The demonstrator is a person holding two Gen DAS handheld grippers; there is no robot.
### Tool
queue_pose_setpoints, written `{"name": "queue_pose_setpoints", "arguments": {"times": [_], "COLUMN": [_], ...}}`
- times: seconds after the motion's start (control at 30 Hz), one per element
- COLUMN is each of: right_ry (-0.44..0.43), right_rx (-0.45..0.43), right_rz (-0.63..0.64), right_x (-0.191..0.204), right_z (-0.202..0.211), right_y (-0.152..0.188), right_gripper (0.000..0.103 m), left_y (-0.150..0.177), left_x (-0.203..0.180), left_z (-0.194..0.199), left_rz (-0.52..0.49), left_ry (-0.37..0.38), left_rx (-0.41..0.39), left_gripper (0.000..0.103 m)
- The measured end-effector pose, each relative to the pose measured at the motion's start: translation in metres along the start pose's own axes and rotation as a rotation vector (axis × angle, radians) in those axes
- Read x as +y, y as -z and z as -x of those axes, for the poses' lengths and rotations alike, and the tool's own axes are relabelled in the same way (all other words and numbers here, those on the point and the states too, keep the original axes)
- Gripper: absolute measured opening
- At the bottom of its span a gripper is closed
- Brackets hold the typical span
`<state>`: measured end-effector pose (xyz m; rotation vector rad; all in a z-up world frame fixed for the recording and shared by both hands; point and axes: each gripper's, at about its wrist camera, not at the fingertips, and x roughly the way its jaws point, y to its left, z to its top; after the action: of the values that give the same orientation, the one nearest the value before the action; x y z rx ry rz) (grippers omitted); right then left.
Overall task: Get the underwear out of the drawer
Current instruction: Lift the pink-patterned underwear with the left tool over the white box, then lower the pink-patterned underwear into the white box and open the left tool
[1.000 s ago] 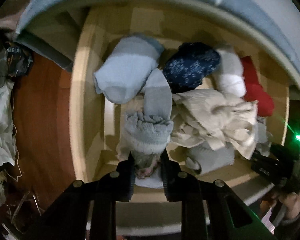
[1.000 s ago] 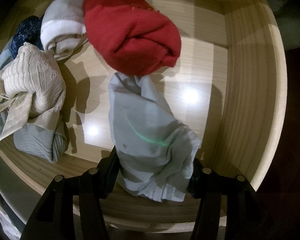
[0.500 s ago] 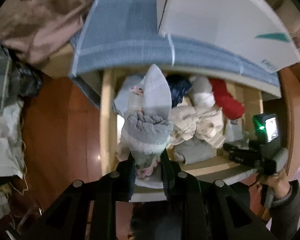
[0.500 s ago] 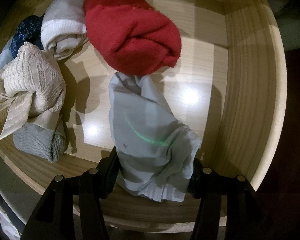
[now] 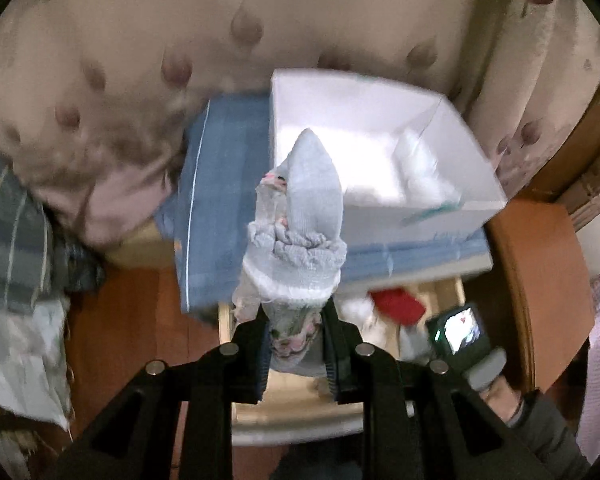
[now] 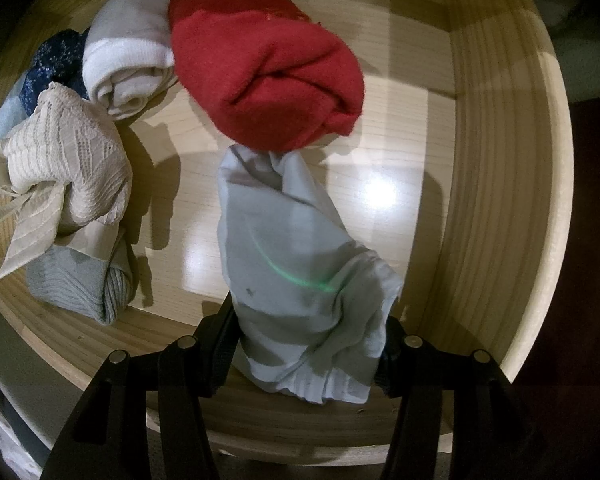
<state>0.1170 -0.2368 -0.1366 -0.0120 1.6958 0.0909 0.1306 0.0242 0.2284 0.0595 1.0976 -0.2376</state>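
In the left wrist view, a rolled pale-blue bundle (image 5: pixel 300 240) is being gripped between the closed jaws of the left gripper (image 5: pixel 296 344), above the drawer (image 5: pixel 300 412) and in front of the white box (image 5: pixel 384 160) — it is best carried level and released only over the box. In the right wrist view, the right gripper (image 6: pixel 308 344) is clamping grey-blue underwear (image 6: pixel 296 264), lying inside the drawer just below the red roll (image 6: pixel 268 76) — a straight upward lift is advised.

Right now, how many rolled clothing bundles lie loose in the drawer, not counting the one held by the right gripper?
5 visible: red bundle at the back, grey-white roll beside it, navy one far left, cream lace bundle, grey ribbed roll under it. More may be hidden.
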Motion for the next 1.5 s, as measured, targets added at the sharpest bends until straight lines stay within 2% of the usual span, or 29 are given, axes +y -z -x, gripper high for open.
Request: {"name": "queue_pose_setpoints", "arguments": {"times": [0.13,0.23,0.5,0.7,0.93,1.3,1.5], "right_ry": [-0.001,0.0,-0.004,-0.006,-0.003,0.001,0.003], "right_rx": [-0.005,-0.007,-0.019,-0.023,-0.021,-0.019,-0.016], "right_rz": [0.004,0.009,0.006,0.008,0.013,0.018,0.02], "right_x": [0.0,0.0,-0.003,-0.003,-0.001,0.001,0.003], "right_z": [0.001,0.002,0.005,0.007,0.009,0.009,0.01], "right_y": [0.001,0.001,0.003,0.002,0.003,0.003,0.002], "right_gripper": [0.052,0.051,0.05,0.05,0.05,0.05,0.051], "left_y": [-0.039,-0.064,-0.111,-0.112,-0.109,-0.104,-0.102], "left_x": [-0.019,-0.032,-0.047,-0.053,-0.045,-0.032,-0.03], "left_z": [0.0,-0.015,-0.082,-0.125,-0.151,-0.147,-0.134], "left_rz": [-0.035,-0.061,-0.074,-0.109,-0.071,-0.04,-0.054], "left_ry": [0.018,0.02,0.011,-0.025,-0.034,-0.004,0.018], "left_rx": [-0.05,-0.049,0.014,0.101,0.163,0.148,0.133], "left_gripper": [0.022,0.022,0.022,0.023,0.026,0.039,0.04]}}
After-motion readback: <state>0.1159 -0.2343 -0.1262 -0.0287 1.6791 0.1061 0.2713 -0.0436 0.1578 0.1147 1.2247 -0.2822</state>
